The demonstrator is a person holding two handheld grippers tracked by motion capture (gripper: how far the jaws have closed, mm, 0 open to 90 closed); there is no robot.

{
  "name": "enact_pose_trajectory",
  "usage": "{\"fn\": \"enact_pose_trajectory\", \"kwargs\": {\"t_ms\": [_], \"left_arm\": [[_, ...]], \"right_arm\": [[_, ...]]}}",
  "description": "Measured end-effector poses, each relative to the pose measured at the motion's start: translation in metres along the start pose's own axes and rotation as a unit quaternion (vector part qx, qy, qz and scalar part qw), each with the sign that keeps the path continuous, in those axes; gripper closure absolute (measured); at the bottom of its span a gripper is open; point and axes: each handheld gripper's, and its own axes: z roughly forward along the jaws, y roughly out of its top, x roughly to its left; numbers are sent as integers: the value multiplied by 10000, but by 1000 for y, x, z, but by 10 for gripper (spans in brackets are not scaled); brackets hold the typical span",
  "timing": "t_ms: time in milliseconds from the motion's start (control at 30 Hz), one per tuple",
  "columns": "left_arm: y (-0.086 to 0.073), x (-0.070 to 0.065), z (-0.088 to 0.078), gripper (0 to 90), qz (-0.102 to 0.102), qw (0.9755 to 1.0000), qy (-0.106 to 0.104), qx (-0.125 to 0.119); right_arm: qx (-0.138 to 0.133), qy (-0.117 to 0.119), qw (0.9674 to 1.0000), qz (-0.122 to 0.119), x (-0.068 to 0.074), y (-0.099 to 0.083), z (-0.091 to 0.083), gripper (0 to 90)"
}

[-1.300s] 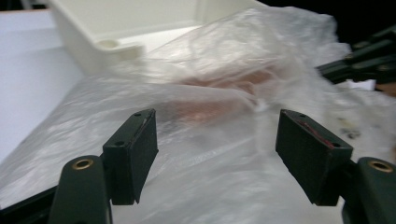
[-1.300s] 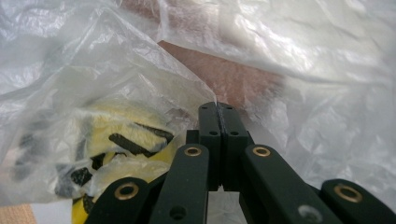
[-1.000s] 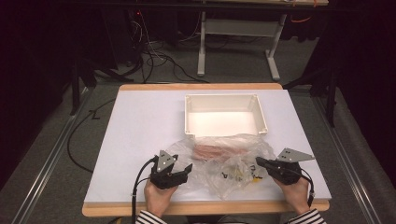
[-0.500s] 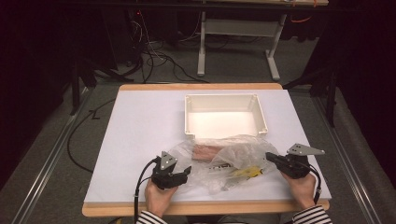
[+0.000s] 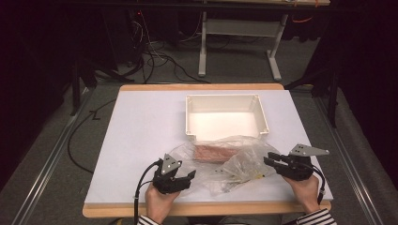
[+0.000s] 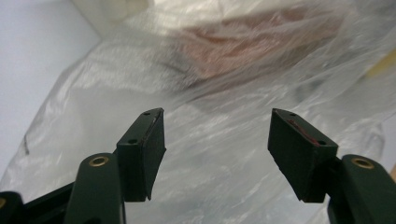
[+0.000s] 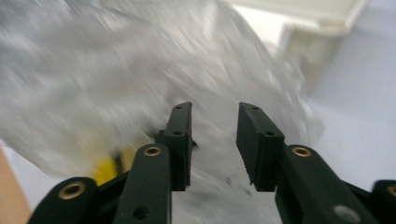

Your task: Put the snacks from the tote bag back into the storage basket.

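Observation:
A crumpled clear plastic bag (image 5: 232,161) lies on the white table (image 5: 141,136) with a reddish-brown block (image 5: 213,152) inside it. My left gripper (image 5: 190,177) stands open at the bag's near left edge. In the left gripper view (image 6: 217,140) the film (image 6: 224,93) and the block (image 6: 243,42) lie beyond the wide-apart jaws. My right gripper (image 5: 270,160) is at the bag's right edge. Its jaws have just been opening, and in the right gripper view (image 7: 215,140) they stand apart with blurred bag film (image 7: 140,70) behind the gap, not pinched. Something yellow (image 7: 105,170) shows through the bag.
A white rectangular tray (image 5: 190,117) with nothing in it stands just behind the bag at the table's middle. The table's wooden front edge (image 5: 211,208) runs right under both hands. Cables and desk legs lie on the floor beyond the far edge.
My right gripper has shifted right and its jaws have parted. The bag, pulled wide before, has drawn in and bunched toward the tray. The left gripper has edged back toward the bag's left corner.

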Motion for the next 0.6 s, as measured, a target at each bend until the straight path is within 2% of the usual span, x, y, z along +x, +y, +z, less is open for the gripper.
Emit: {"fn": "enact_pose_trajectory", "kwargs": {"t_ms": [67,100,167,200,300,400,500,600], "left_arm": [[5,-5,-3,371,45,9999,27,-87],[5,-5,-3,371,45,9999,27,-87],[8,-7,-3,371,80,9999,66,-112],[10,-6,-4,368,116,9998,99,-108],[15,-5,-6,355,161,9996,193,-151],[26,1,-8,326,182,9994,250,-128],[30,5,-5,319,223,9993,308,-14],[32,14,4,319,141,9993,318,162]], "right_arm": [[-150,62,9997,-174,13,12,-9,619],[-150,62,9997,-174,13,12,-9,619],[-242,100,9991,-320,22,19,-12,593],[-301,115,9985,-433,32,26,-13,572],[-381,187,9977,-525,39,34,-12,558],[-461,352,9966,-581,52,51,-9,519],[-422,352,9963,-660,58,58,-5,511],[-163,349,9971,-658,60,63,9,500]]}}
